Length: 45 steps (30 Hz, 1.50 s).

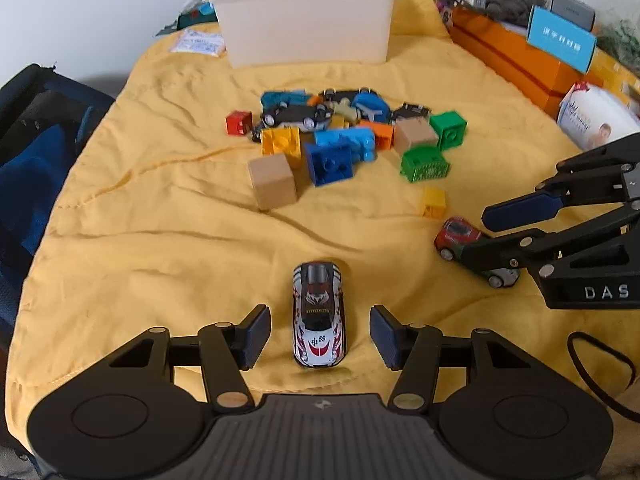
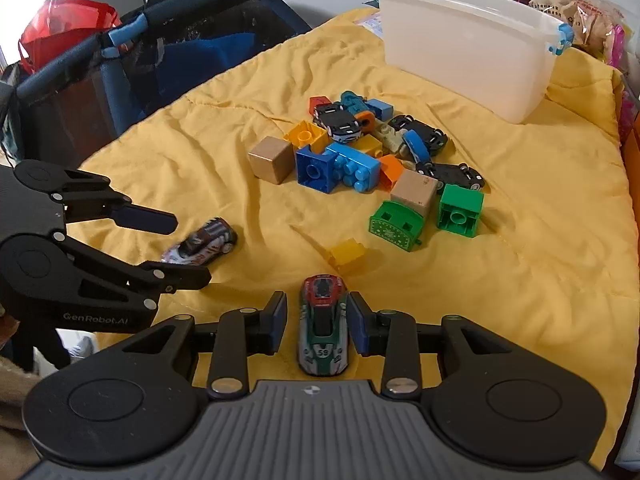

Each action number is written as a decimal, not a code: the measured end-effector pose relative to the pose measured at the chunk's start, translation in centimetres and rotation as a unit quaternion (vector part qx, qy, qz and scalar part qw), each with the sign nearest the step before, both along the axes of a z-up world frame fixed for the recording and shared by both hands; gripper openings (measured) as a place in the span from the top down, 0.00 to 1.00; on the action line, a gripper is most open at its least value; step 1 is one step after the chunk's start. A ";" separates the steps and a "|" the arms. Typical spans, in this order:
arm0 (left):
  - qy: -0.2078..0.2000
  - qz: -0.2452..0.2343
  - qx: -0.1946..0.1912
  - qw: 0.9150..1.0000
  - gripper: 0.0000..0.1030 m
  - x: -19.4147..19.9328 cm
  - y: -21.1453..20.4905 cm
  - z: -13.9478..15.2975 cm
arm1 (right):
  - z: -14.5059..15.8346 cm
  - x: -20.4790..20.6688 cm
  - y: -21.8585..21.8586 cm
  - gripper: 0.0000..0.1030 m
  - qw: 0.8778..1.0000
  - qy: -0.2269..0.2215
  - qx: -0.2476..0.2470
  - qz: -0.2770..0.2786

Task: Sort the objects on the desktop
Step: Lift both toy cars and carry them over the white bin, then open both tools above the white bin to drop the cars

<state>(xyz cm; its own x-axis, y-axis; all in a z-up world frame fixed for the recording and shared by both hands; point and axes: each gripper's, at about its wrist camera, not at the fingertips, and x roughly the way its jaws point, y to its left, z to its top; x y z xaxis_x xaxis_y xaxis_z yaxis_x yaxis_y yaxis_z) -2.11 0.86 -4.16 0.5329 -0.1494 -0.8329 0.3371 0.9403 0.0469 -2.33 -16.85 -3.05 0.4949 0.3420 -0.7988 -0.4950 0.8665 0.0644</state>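
In the left wrist view a toy car [image 1: 319, 314] lies on the cloth-covered bench [image 1: 140, 240] at lower centre, between the left gripper's [image 1: 319, 336] fingers [image 1: 256, 334] and touching neither, while a second toy car [image 1: 460, 236] lies at the right edge, partly behind the right gripper [image 1: 486, 236]. A heap of blocks and cars [image 1: 344, 132] sits above centre, with a loose block [image 1: 434, 201] lying apart at its lower right and a tub [image 1: 308, 20] behind it at the top of the frame. In the right wrist view the second car [image 2: 323, 330] lies at lower centre between the right gripper's [image 2: 318, 324] fingers [image 2: 358, 328], the right one just beside it.
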 end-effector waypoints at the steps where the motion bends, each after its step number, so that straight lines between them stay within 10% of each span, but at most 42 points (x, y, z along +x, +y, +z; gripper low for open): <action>1: 0.009 0.000 -0.003 1.000 0.46 0.0 0.0 -0.3 | -0.3 0.0 0.1 0.64 1.000 0.000 -0.007 0.002; 6: 0.007 -0.003 -0.009 1.000 0.68 -0.3 -0.2 -0.5 | -1.8 -0.2 0.0 0.64 1.000 0.006 -0.019 0.005; 27: -0.129 -0.012 -0.021 0.991 0.68 7.2 -0.5 9.7 | 6.3 6.6 -3.1 0.68 0.993 -0.099 0.014 -0.064; 37: -0.200 -0.026 -0.074 0.977 0.68 18.9 -2.9 15.2 | 11.1 17.3 -5.4 0.68 0.975 -0.189 -0.002 -0.118; 45: -0.193 -0.011 -0.093 0.977 0.68 29.8 -6.9 14.2 | 11.2 25.7 -6.7 0.68 0.963 -0.185 0.007 -0.195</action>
<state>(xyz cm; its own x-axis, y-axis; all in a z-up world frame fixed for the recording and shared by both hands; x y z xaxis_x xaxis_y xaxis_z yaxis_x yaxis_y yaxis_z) 27.67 -6.08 10.06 0.7972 -0.2947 -0.5270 0.3486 0.9373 0.0032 23.40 -23.51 8.12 0.8377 0.0811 -0.5401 -0.1225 0.9916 -0.0412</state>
